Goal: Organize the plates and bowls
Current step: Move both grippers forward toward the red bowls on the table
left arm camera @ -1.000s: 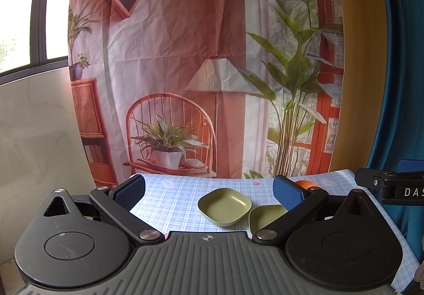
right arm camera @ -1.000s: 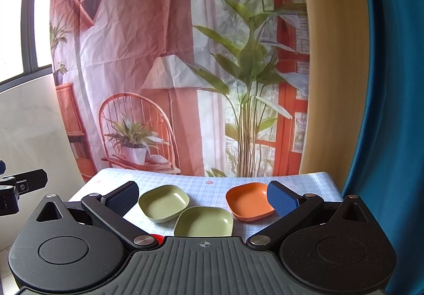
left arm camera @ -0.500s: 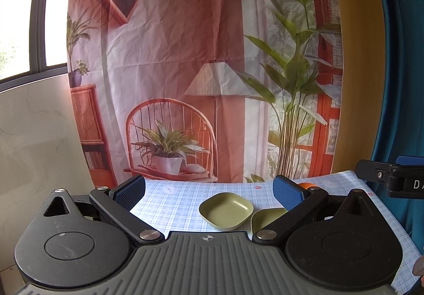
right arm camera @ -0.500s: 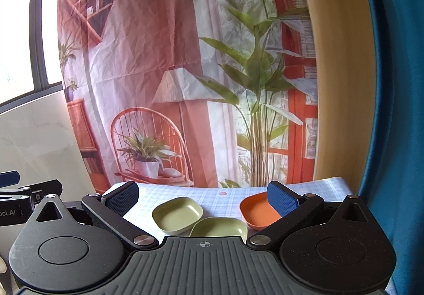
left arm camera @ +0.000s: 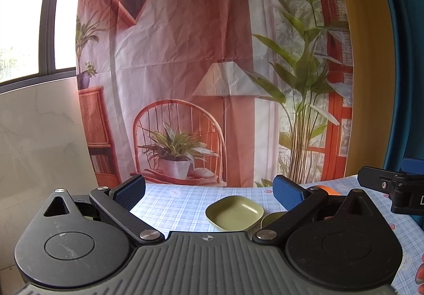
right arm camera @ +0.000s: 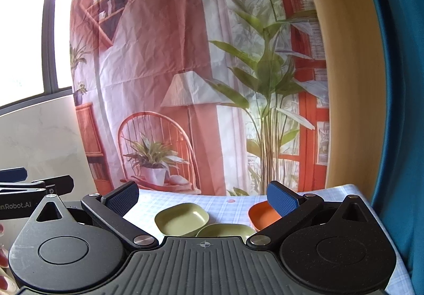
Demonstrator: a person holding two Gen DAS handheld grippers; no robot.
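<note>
We hold the left gripper [left arm camera: 209, 190] and right gripper [right arm camera: 202, 195] above the near edge of the table [left arm camera: 172, 202] with its blue checked cloth, both sets of jaws spread wide, gripping nothing. A square olive-green plastic bowl [right arm camera: 181, 218] sits mid-table; a shallower olive-green plate [right arm camera: 225, 230] lies just beside it, nearer us. An orange square bowl [right arm camera: 262, 217] stands right of them, partly behind the right finger.

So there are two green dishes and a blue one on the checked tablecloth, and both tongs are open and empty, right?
Nearly. The third dish is orange, not blue, as the right wrist view shows. The two green dishes lie on the checked tablecloth, and both tongs are open and empty.
</note>
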